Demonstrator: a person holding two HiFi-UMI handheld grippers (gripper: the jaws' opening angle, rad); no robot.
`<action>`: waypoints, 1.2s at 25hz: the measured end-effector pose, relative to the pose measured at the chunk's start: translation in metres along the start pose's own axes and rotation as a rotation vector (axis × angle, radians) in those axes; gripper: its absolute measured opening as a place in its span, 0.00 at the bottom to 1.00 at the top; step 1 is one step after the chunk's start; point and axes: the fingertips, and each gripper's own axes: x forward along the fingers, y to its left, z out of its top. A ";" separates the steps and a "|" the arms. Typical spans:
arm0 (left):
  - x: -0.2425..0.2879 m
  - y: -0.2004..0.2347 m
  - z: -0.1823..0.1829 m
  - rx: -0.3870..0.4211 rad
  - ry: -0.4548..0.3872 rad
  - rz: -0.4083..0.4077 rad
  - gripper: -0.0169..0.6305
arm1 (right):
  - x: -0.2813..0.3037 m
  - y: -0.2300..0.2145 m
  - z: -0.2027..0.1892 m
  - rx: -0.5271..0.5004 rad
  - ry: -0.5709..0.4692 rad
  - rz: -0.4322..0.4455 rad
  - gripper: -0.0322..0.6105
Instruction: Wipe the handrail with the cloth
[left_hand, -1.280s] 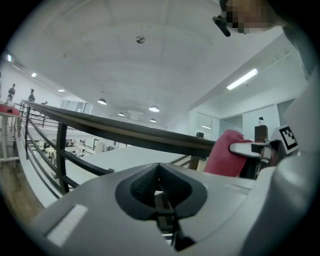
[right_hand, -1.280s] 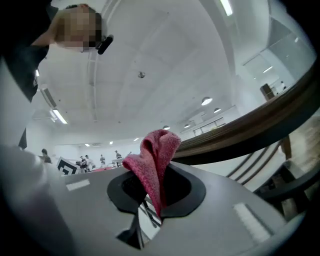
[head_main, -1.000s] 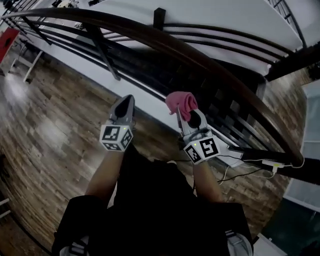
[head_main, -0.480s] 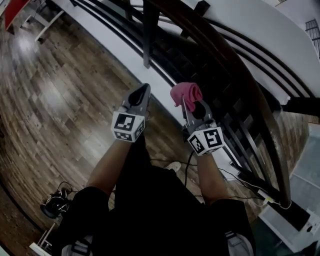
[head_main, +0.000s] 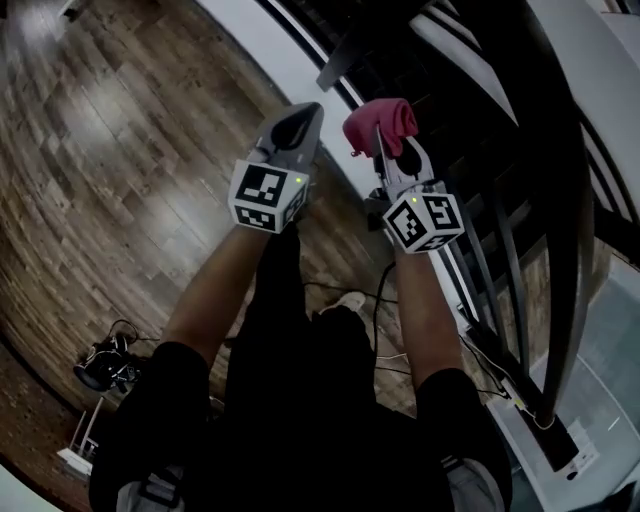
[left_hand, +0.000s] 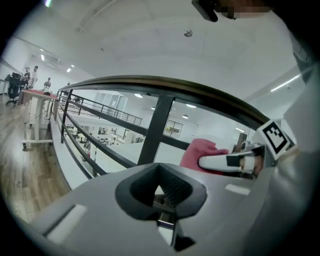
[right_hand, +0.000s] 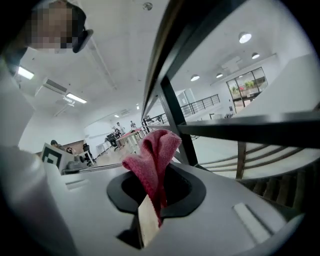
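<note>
As the person's forearms (head_main: 215, 300) reach forward past black clothing, each hand carries a tool with a marker cube (head_main: 265, 195) at its rear. The left tool (head_main: 303, 113) is empty: in the left gripper view its jaws stand together, tips meeting, with nothing between them. Just beside it, the right tool (head_main: 392, 150) is clamped on the cloth (head_main: 380, 122), a pink, folded wad that stands up out of the jaws and bulges above their tips. In the right gripper view the cloth (right_hand: 152, 160) is pinched low down, its loose top flopping over to both sides.

Both tools point toward the railing. The handrail (head_main: 572, 230), dark and curved, runs down the right side of the head view, beyond the cloth. From the left gripper view it arches overhead, and the cloth sits below it, apart from it, close to a dark upright post (left_hand: 156, 127). Thinner dark rails (head_main: 490, 250) run below the handrail, and a white ledge (head_main: 300, 60) runs along their foot, past the tool tips.

Below, the wood floor (head_main: 120, 150) spreads away to the left, with a tangle of cables (head_main: 105, 362) lying on it near the person's feet. Far off in the left gripper view, small figures stand by a red-topped counter (left_hand: 37, 95) in a bright white hall.
</note>
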 end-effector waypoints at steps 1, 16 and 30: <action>0.003 0.006 -0.009 -0.003 0.012 -0.003 0.02 | 0.013 -0.009 -0.008 0.024 0.012 -0.013 0.13; 0.073 0.038 -0.069 -0.102 0.157 -0.024 0.02 | 0.108 -0.116 -0.034 0.299 0.058 -0.361 0.13; 0.074 0.042 -0.098 -0.094 0.216 -0.015 0.02 | 0.117 -0.131 -0.044 -0.203 0.355 -0.532 0.13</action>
